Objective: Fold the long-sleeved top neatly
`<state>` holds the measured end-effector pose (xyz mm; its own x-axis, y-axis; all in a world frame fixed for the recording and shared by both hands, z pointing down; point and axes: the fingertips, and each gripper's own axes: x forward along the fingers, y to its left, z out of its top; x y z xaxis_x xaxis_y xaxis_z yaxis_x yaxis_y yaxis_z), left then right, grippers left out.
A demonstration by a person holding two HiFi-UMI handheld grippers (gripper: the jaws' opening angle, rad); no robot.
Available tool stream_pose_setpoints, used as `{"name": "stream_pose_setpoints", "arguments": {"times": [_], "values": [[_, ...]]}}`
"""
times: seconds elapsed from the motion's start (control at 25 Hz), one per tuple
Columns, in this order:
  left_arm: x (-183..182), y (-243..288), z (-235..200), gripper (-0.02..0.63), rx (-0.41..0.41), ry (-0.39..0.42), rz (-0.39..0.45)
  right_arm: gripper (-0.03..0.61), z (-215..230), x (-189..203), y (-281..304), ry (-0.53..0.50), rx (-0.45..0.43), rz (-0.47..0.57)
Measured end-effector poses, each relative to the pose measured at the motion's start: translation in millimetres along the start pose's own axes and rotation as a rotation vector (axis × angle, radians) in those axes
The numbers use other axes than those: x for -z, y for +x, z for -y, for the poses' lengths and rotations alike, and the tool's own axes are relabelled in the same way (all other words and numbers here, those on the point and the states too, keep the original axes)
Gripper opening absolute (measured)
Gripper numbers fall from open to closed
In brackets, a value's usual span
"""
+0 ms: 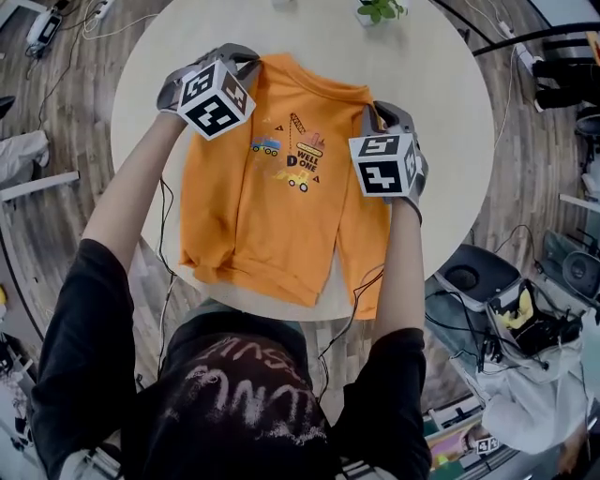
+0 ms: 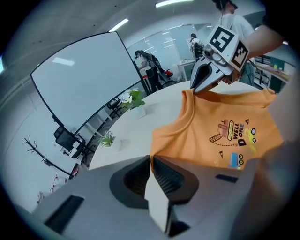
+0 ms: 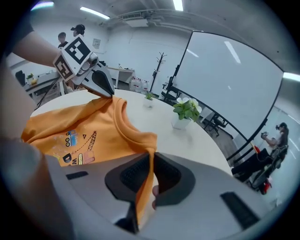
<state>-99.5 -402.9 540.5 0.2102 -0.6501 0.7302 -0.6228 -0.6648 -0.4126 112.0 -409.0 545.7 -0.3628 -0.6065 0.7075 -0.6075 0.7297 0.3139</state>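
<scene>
An orange long-sleeved top (image 1: 272, 206) with a digger print hangs over the round white table (image 1: 431, 84), its hem trailing past the near edge. My left gripper (image 1: 242, 62) is shut on the top's left shoulder, and my right gripper (image 1: 375, 116) is shut on the right shoulder. In the left gripper view the jaws (image 2: 151, 159) pinch the orange cloth (image 2: 220, 126), with the right gripper (image 2: 193, 87) across from it at the other shoulder. In the right gripper view the fabric (image 3: 89, 136) runs down between the closed jaws (image 3: 151, 161), and the left gripper (image 3: 107, 88) holds the far corner.
A small potted plant (image 1: 380, 9) stands at the table's far edge, also seen as the plant (image 3: 186, 110). A second small plant (image 2: 108, 138) sits further along the table. A grey chair (image 1: 469, 277) and cluttered gear lie to the right on the wooden floor.
</scene>
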Motion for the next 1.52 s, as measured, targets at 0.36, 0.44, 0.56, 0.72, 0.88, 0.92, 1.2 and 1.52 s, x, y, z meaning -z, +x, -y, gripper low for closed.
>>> {"name": "stream_pose_setpoints", "arguments": {"times": [0.36,0.44,0.56,0.72,0.88,0.92,1.2,1.52], "values": [[16,6,-15,0.077,-0.003,-0.063,-0.049,0.094,12,9,12,0.054,-0.077,0.012],[15,-1,-12,0.076,-0.003,-0.073,-0.043,0.09,14,11,7,0.061,-0.077,0.021],[19,-16,1,0.074,-0.006,-0.072,-0.043,0.05,6,16,-5,0.071,-0.08,0.034],[26,-42,18,0.044,-0.003,-0.089,-0.035,0.023,-16,24,-25,0.08,-0.079,0.039],[34,-82,43,0.014,0.017,-0.092,-0.013,0.006,-49,22,-51,0.098,-0.083,0.048],[36,-93,50,0.014,0.027,-0.083,-0.004,0.006,-57,20,-58,0.106,-0.081,0.049],[64,-180,106,0.014,0.1,-0.106,0.112,0.006,-118,7,-128,0.12,-0.023,0.06],[75,-261,137,0.012,0.197,-0.158,0.344,0.006,-170,-1,-230,0.244,0.184,0.079]]}}
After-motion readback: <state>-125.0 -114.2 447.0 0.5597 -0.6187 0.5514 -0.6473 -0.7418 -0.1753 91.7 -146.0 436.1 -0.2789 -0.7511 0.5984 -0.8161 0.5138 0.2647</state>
